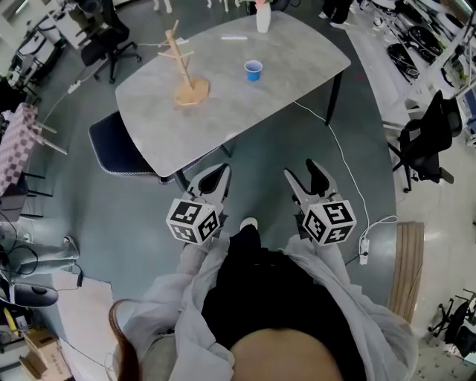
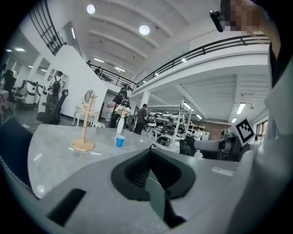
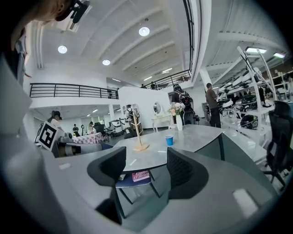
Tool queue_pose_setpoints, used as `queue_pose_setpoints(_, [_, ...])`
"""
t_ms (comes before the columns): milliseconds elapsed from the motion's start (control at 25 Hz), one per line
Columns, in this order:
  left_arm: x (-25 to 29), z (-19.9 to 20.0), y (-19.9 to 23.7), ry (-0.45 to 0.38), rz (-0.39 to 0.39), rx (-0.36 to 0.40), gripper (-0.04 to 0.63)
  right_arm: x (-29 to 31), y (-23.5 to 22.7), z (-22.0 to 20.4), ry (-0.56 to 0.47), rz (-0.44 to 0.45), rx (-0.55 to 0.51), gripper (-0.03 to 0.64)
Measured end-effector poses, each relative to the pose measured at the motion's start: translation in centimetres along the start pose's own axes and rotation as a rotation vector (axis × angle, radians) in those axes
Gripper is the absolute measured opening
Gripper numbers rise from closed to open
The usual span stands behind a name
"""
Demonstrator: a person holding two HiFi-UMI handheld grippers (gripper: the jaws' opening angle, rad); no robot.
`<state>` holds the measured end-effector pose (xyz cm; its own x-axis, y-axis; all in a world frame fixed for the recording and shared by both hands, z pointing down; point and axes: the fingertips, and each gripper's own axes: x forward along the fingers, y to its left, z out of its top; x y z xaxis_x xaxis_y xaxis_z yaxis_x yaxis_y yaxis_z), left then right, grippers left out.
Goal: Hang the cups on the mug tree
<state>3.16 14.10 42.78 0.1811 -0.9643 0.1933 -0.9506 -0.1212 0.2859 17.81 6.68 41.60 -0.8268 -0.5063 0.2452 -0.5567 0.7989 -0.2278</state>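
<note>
The wooden mug tree [image 1: 186,68] stands bare on the left part of the grey table [image 1: 238,119]. A single blue cup [image 1: 253,70] sits upright to its right. Both grippers hover over the floor, short of the table's near edge. My left gripper [image 1: 216,173] has its jaws together with nothing between them. My right gripper [image 1: 300,168] stands open and empty. In the left gripper view the mug tree [image 2: 84,137] and blue cup [image 2: 120,140] lie far beyond the left gripper [image 2: 149,157]. The right gripper view shows the mug tree [image 3: 138,135] and blue cup [image 3: 169,140] beyond the right gripper [image 3: 146,164].
A white vase [image 1: 262,16] stands at the table's far edge. A dark blue chair [image 1: 111,145] is tucked at the table's left, and a black office chair [image 1: 428,141] stands to the right. A white cable runs to a power strip [image 1: 364,249] on the floor.
</note>
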Motion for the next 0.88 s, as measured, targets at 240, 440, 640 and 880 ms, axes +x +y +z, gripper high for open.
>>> queue_pose_setpoints(240, [1.9, 0.3, 3.3, 0.004, -0.004, -0.008, -0.002, 4.0, -0.7, -0.6, 0.023, -0.001, 0.024, 0.285])
queue_pose_setpoints(440, [3.6, -1.2, 4.5, 0.061, -0.008, -0.036, -0.002, 6.0, -1.5, -1.2, 0.056, -0.002, 0.042, 0.285])
queue_pose_setpoints(640, [6.2, -0.9, 5.5, 0.076, -0.004, -0.023, -0.002, 9.0, -3.9, -1.2, 0.077, 0.003, 0.064, 0.285])
queue_pose_setpoints(880, [10.8, -0.4, 9.5, 0.082, 0.076, -0.059, -0.002, 15.3, -7.8, -0.5, 0.096, 0.049, 0.065, 0.285])
